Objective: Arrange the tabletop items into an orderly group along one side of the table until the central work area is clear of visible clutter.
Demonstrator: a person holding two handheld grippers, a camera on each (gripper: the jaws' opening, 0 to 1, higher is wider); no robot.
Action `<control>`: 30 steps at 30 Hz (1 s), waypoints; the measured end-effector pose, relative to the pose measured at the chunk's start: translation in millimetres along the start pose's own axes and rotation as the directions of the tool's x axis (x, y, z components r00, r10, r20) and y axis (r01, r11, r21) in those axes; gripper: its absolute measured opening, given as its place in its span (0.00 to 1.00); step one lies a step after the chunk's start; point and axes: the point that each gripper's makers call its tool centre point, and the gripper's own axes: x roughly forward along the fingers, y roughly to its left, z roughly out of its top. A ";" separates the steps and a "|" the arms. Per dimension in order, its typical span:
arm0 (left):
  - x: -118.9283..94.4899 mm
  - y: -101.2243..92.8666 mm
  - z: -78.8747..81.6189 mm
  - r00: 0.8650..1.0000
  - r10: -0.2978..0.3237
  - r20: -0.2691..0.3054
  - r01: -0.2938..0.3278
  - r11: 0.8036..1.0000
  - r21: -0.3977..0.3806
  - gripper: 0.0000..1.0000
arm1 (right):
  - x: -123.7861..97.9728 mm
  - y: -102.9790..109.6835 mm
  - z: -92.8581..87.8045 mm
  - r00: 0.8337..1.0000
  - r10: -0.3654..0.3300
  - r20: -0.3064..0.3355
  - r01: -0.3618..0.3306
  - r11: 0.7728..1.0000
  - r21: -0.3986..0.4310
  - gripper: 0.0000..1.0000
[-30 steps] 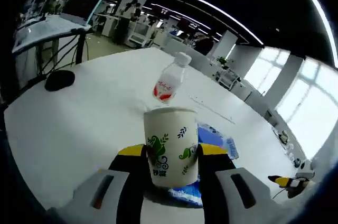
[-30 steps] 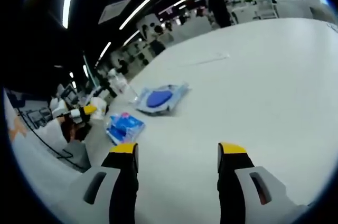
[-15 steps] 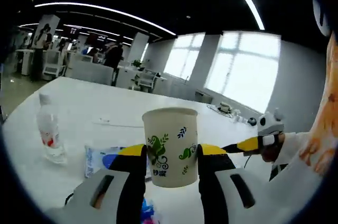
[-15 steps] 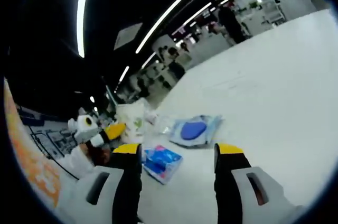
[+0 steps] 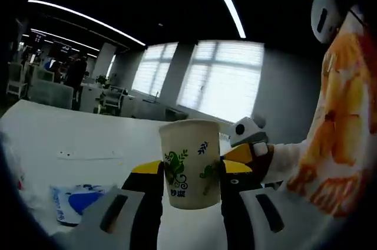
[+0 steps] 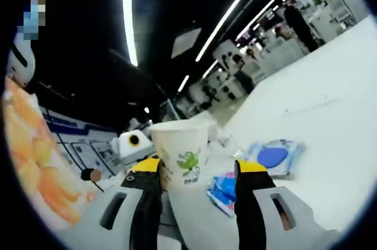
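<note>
Paper cup [image 5: 189, 163] still clamped in left gripper [image 5: 191, 170], raised nearer right gripper [image 6: 197, 170]

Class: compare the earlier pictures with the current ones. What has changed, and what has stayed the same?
The paper cup, carried in the left gripper, has come close to the right gripper, which took hold of nothing. The left gripper's grip stayed; the blue packets stayed on the table.
</note>
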 end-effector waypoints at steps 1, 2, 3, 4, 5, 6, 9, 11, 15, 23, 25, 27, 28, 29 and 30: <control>-1.7 -0.7 1.9 1.000 0.006 0.005 -0.006 1.000 0.006 0.36 | 0.7 4.8 -1.6 1.000 0.024 -0.011 -0.024 1.000 0.002 0.42; -3.9 -2.5 2.8 1.000 -0.002 0.004 0.002 1.000 0.006 0.36 | 1.7 7.7 -0.9 0.999 0.034 -0.009 -0.034 0.999 0.001 0.41; -4.7 -5.1 4.4 1.000 -0.009 0.009 0.009 1.000 0.009 0.36 | 2.6 11.8 -0.5 0.999 0.048 -0.009 -0.048 0.999 -0.010 0.40; -6.0 -7.2 6.2 1.000 -0.014 0.016 0.014 1.000 0.018 0.36 | 3.3 15.1 -0.3 0.998 0.060 -0.009 -0.061 0.998 -0.016 0.41; -6.5 -11.4 6.7 1.000 -0.028 0.011 0.027 0.999 0.030 0.36 | 3.7 18.1 0.5 0.997 0.076 -0.005 -0.076 0.997 -0.020 0.41; -6.6 -14.7 4.9 0.999 -0.040 -0.004 0.040 0.998 0.039 0.36 | 4.0 22.1 1.6 0.995 0.098 0.003 -0.098 0.995 -0.010 0.42; -3.1 -21.9 -5.2 0.996 -0.058 -0.070 0.062 0.997 0.052 0.36 | 5.4 28.7 4.1 0.992 0.129 0.008 -0.129 0.991 0.039 0.41; -0.6 -24.4 -5.8 0.996 -0.061 -0.068 0.064 0.997 0.052 0.36 | 6.9 29.8 -1.6 0.992 0.123 -0.038 -0.123 0.992 -0.010 0.42; 5.5 -23.0 -10.1 0.997 -0.028 -0.065 0.030 0.999 0.040 0.37 | 9.1 25.1 -5.8 0.993 0.093 -0.076 -0.098 0.993 -0.071 0.41; 11.1 -11.9 -12.1 0.994 0.040 -0.101 -0.040 0.999 -0.002 0.44 | 5.0 2.9 -0.8 0.995 -0.018 -0.097 0.002 0.986 -0.166 0.40; 6.7 -4.0 -10.1 0.990 0.060 -0.128 -0.059 0.998 0.014 0.49 | 0.8 -5.5 3.0 0.993 -0.076 -0.086 0.055 0.973 -0.223 0.40; 0.8 3.9 -0.6 0.989 0.088 -0.123 -0.081 0.995 0.058 0.48 | -3.6 -13.7 2.8 0.986 -0.132 -0.097 0.100 0.955 -0.280 0.40; -2.3 4.6 9.4 0.990 0.087 -0.109 -0.081 0.995 0.057 0.45 | -6.8 -20.6 0.5 0.978 -0.173 -0.118 0.127 0.938 -0.324 0.40; -3.4 3.7 16.0 0.991 0.083 -0.104 -0.076 0.995 0.066 0.41 | -8.5 -24.6 -0.7 0.971 -0.200 -0.130 0.143 0.924 -0.354 0.40; -3.4 0.6 21.7 0.991 0.071 -0.113 -0.060 0.993 0.099 0.38 | -10.0 -28.6 -2.7 0.962 -0.229 -0.150 0.153 0.906 -0.395 0.40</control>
